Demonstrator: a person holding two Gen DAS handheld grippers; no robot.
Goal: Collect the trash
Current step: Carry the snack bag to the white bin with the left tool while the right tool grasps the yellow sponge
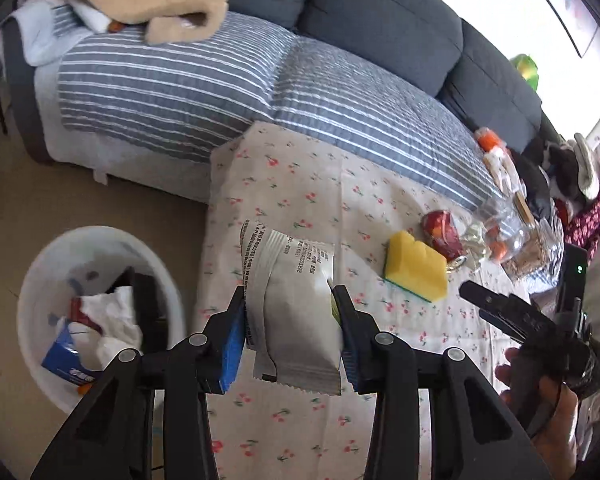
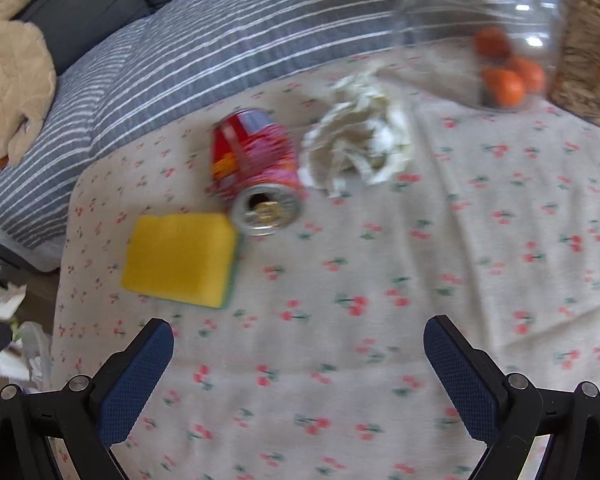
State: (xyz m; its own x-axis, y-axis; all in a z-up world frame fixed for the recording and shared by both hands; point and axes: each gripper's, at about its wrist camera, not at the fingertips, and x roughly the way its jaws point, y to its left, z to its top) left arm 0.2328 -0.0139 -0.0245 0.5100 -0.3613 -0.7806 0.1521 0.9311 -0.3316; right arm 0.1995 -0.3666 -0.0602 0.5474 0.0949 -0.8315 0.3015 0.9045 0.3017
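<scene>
A white snack wrapper [image 1: 296, 300] is gripped between the blue pads of the left claw [image 1: 292, 332] and held above the bench [image 1: 300, 184], just beside a white bin [image 1: 36, 280] on the floor that already holds tissue and a blue box. The wrapper appears light, thin and crinkly; it is pinched across its middle, where the film buckles between the pads, and could slip if the grip were loosened. The left claw is pitched steeply downward, with the wrapper's serrated edge hanging toward the camera.

More trash lies on the cherry-print cloth: a crushed red can [image 2: 256, 164] on its side, likely light but stiff and prone to rolling, best taken across its body, and a crumpled white paper [image 2: 360, 144] touching it, soft enough to be pinched anywhere. A yellow sponge [image 2: 180, 258] sits just beside the can. A glass jar [image 2: 480, 40] of tomatoes stands behind, fragile and not to be knocked.

The right claw [image 2: 300, 376] is spread wide and empty, angled down over bare cloth short of the can.
</scene>
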